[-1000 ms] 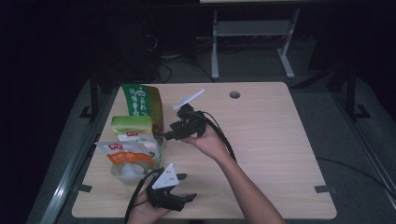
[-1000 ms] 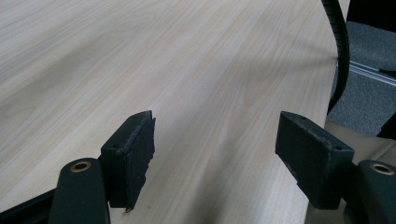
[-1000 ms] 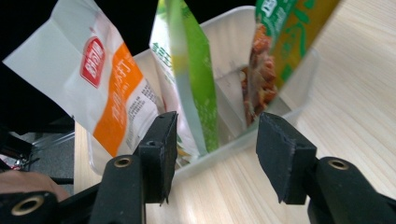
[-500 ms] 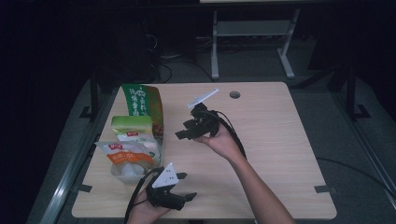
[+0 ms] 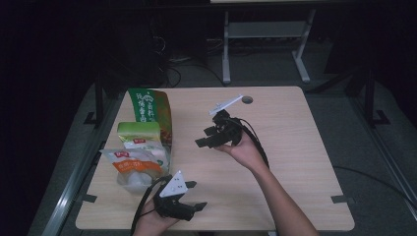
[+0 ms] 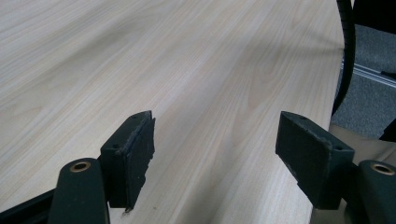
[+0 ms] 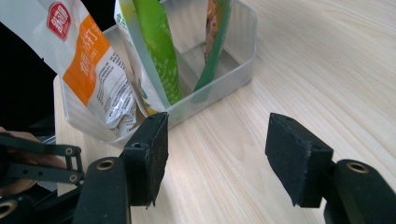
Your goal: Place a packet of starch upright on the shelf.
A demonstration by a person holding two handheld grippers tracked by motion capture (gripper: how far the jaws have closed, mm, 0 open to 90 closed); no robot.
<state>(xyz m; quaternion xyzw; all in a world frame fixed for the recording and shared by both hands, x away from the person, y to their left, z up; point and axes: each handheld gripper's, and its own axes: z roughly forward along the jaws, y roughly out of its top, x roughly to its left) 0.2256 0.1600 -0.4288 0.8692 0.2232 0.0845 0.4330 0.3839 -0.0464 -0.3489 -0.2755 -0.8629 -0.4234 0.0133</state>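
Jaws of the right gripper [image 5: 209,137] have just been opening, empty, as that hand is drawing away from the packets toward frame centre; this reads as a release, with the green packet [image 5: 149,108] standing in the clear tray [image 7: 243,56] at frame left. Left gripper [image 5: 189,196] is waiting spread, empty, over the bench [image 5: 295,162]
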